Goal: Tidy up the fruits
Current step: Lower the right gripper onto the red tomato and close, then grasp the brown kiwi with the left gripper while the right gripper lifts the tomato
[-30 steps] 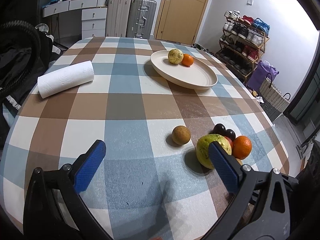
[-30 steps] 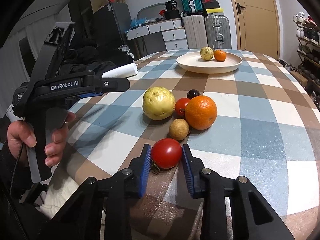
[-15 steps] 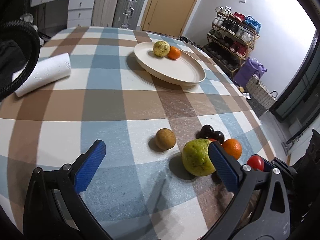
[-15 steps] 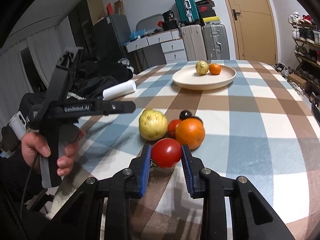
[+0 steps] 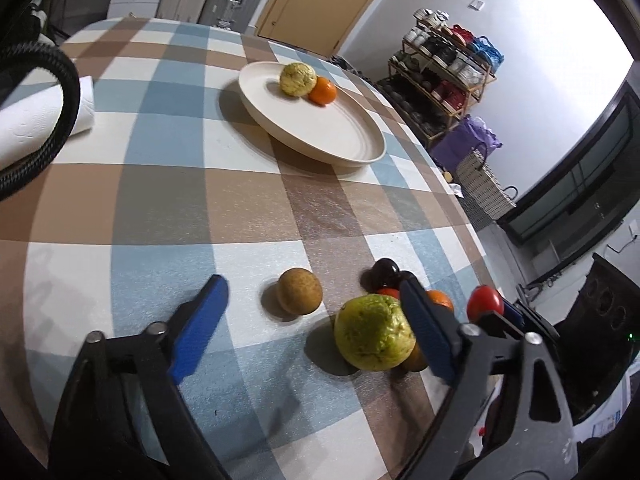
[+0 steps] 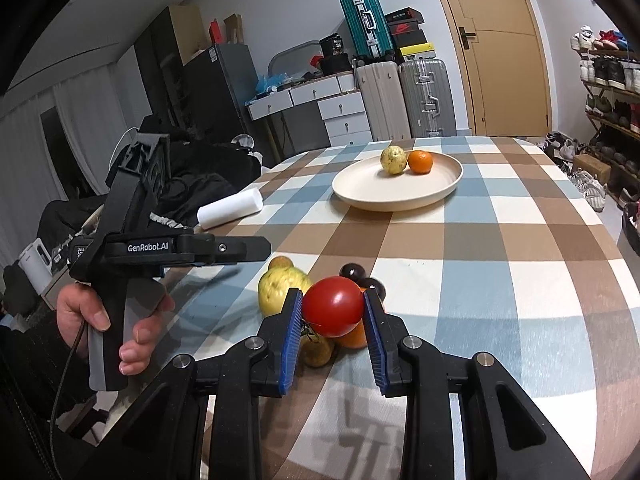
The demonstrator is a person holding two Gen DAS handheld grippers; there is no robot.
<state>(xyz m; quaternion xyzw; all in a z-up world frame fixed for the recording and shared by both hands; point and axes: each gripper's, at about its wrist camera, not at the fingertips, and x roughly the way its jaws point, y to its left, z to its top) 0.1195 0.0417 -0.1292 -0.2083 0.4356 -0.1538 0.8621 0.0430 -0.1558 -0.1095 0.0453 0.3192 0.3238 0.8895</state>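
Right gripper: jaws clamped on a red tomato, one blue pad on each side, the fruit held clear above the desk.
Left gripper: jaws closing; a small brown fruit and a large yellow-green guava lie between the pads, neither visibly pressed. The right pad overlaps the guava's edge in the left wrist view.
Loose fruit: an orange, two dark plums and another red fruit crowd just behind the guava, touching one another.
Plate: cream, farther along the desk, well apart from the pile; it carries a yellowish guava and a small orange side by side.
Paper towel roll: lying near the desk's left edge.
Person's hand: wrapped around the left gripper's handle.
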